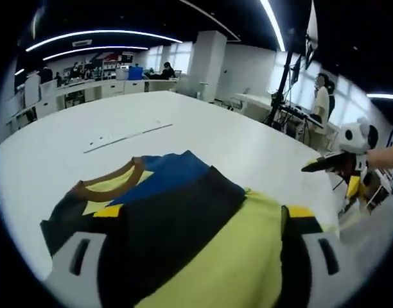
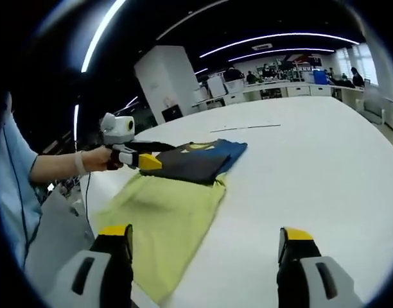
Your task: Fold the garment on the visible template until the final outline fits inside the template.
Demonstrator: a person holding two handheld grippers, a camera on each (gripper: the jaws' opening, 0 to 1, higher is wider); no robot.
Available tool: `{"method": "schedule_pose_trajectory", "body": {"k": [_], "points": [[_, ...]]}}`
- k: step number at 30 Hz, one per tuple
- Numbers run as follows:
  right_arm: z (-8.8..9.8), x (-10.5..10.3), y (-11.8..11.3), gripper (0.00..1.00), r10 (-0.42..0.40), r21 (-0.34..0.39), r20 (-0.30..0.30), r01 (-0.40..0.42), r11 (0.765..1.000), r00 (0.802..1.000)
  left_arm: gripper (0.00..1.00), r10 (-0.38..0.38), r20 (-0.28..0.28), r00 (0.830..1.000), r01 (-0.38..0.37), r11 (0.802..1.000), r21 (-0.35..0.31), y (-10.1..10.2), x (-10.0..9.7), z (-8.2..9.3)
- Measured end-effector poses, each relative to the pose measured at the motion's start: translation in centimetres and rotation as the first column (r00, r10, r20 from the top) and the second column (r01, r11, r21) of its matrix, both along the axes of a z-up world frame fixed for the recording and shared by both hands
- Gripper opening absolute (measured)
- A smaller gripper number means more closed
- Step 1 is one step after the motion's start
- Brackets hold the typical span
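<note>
White tabletop [image 2: 325,154] is stretching across an open office under long ceiling lights. From the right gripper view, the right gripper [image 2: 203,247] is hovering with its jaws spread wide and nothing between them, its left jaw over the yellow part of the garment [image 2: 177,199], its right jaw over bare table. Beyond it, the left gripper [image 2: 148,160], held by a hand [image 2: 97,159], is pinching the dark folded edge of the garment, lifting it over the yellow cloth. In the left gripper view, the cloth is draping across both jaws, and the brown collar [image 1: 110,179] and blue panel [image 1: 167,173] are showing near. A thin line [image 1: 129,137] is lying on the table farther off, and a person [image 1: 322,102] is standing in the background.
</note>
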State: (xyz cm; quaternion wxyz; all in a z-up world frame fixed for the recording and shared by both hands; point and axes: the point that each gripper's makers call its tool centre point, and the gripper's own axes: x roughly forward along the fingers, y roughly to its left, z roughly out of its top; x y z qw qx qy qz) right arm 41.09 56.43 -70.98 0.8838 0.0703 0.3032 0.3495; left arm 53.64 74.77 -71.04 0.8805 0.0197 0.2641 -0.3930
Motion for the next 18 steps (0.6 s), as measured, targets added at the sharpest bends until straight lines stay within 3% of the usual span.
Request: {"method": "schedule_pose_trajectory", "body": {"k": [18], "points": [[1.2, 0.5, 3.8, 0.95, 0.118, -0.02, 0.049, -0.117, 0.993, 0.992, 0.94, 0.128, -0.013, 0.992, -0.128, 0.992, -0.002, 7.7, -3.0, 0.8]]}}
